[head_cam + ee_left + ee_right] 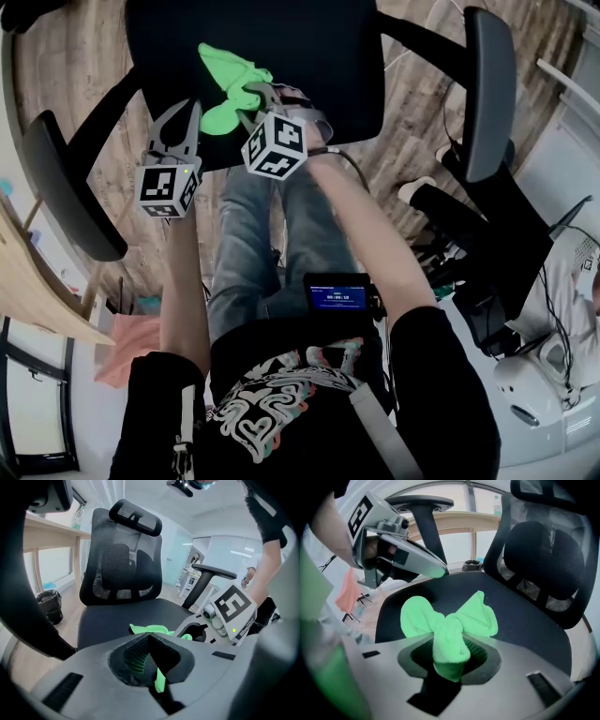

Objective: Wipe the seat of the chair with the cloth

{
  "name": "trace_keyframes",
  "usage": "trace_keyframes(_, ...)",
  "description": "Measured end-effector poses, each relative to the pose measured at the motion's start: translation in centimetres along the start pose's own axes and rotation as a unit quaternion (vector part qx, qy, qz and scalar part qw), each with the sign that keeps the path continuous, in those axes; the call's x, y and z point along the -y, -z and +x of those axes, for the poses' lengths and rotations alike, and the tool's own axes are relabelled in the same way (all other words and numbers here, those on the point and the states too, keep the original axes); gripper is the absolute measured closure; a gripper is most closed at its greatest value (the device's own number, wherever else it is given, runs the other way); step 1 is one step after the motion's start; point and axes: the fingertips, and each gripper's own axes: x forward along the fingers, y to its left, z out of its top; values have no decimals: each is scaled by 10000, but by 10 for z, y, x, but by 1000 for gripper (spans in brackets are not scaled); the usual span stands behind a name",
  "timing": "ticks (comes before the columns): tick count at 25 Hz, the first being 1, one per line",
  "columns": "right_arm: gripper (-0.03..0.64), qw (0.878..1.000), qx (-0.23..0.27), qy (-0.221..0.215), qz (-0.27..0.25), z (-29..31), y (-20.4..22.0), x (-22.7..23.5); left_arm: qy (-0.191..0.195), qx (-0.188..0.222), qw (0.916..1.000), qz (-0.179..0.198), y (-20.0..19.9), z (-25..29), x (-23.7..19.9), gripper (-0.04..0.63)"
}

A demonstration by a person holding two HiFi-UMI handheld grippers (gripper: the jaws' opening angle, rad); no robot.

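Green cloth (451, 620), bunched up, is pinched tight in my right claw (450, 649) on the black chair seat (525, 620). Both arms reach forward. At nine o'clock from the cloth, my left claw (149, 638) hovers, tips together, empty.

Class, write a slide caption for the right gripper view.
Right gripper pinches a bunched green cloth over the black chair seat.

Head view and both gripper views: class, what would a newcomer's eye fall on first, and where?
The bright green cloth, bunched in the shut jaws of the right gripper, glows against the black chair seat it rests on. Just to its left, the left gripper hovers above the seat, shut and empty.
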Motion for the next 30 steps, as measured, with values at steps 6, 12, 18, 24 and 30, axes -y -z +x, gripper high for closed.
trace_keyframes(6, 480, 9998, -140, 154, 68, -17, 28, 18, 26, -49, 10000, -17, 0, 4, 3, 594)
trace_keyframes(12, 480, 9984, -264, 437, 247, -44, 68, 49, 127, -91, 9999, 52, -4, 16, 16, 594)
trace_keyframes(18, 480, 9946, -445, 791, 503, -66, 95, 66, 248, -140, 9995, 108, -5, 18, 14, 594)
trace_keyframes(24, 480, 9904, -508, 1093, 674, -90, 127, 84, 341, -197, 9990, 209, -9, 33, 25, 594)
trace_keyframes(30, 480, 9873, -610, 1271, 737, -106, 145, 93, 413, -205, 9985, 287, -11, 36, 25, 594)
